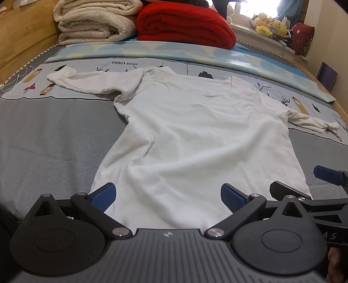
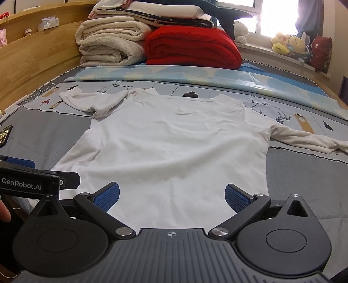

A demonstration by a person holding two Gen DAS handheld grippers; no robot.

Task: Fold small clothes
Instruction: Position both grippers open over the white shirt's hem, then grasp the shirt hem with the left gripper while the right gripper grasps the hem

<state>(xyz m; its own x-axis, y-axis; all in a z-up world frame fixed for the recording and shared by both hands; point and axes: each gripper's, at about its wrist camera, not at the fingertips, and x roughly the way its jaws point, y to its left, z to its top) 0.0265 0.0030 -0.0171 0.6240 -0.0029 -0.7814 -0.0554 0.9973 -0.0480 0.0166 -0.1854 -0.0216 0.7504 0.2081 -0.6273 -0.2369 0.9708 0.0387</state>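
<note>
A white long-sleeved shirt (image 1: 191,130) lies flat on the bed, hem toward me, collar at the far side, both sleeves spread out sideways. It also shows in the right wrist view (image 2: 174,148). My left gripper (image 1: 167,196) is open and empty, its blue pads over the left part of the hem. My right gripper (image 2: 171,196) is open and empty over the right part of the hem. The right gripper's blue finger (image 1: 328,174) shows at the right edge of the left wrist view.
Folded cream blankets (image 1: 95,19) and a red blanket (image 1: 184,24) are stacked at the bed's far end. A wooden headboard (image 2: 32,48) runs along the left. Plush toys (image 2: 289,43) sit on the windowsill. A grey patterned sheet (image 1: 47,135) covers the bed.
</note>
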